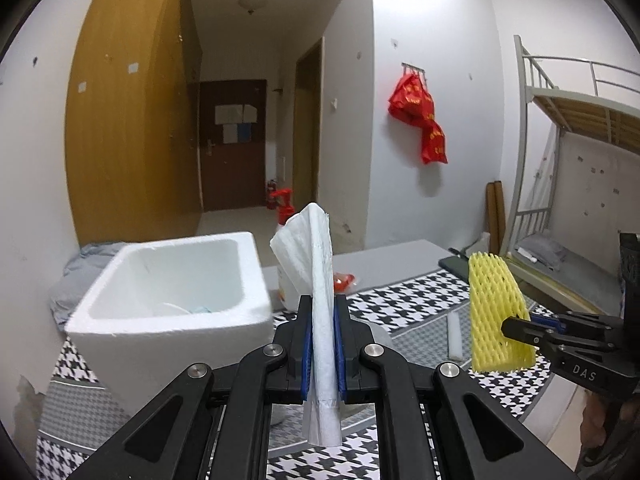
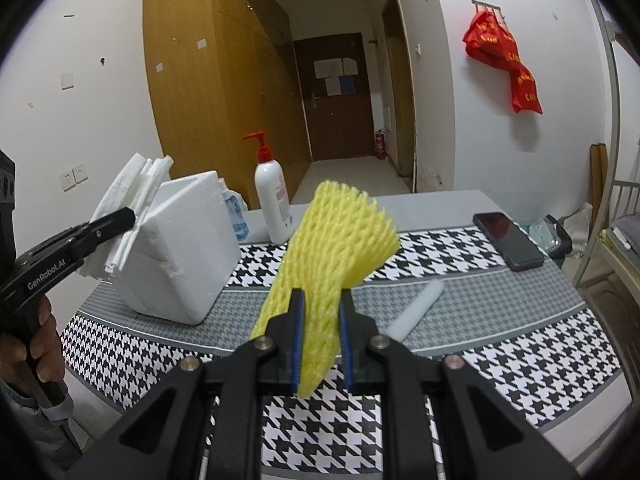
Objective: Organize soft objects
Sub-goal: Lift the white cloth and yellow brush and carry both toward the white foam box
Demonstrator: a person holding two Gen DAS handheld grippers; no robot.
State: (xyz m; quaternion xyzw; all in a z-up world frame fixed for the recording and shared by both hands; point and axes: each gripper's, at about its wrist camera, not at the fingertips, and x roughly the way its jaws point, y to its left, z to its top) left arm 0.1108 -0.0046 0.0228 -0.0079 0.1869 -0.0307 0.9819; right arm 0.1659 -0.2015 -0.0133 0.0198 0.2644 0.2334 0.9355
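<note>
Foam box (image 1: pixel 168 304) holding pale scraps, left claw (image 1: pixel 323 304) pinching white sheets (image 1: pixel 316 264), right claw (image 2: pixel 322 300) pinching yellow net (image 2: pixel 336 236)

- table (image 2: pixel 460 200), houndstooth cloth (image 2: pixel 480 360) over it
- on it: foam box (image 2: pixel 184 256), pump bottle (image 2: pixel 274 200), phone (image 2: pixel 508 240), white foam tube (image 2: pixel 416 310)

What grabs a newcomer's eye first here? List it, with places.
The yellow foam net, clamped in the right gripper above the houndstooth tablecloth. Next, the white folded sheet pinched upright in the left gripper, beside the open white foam box. On the far wall hang red bags.
</note>
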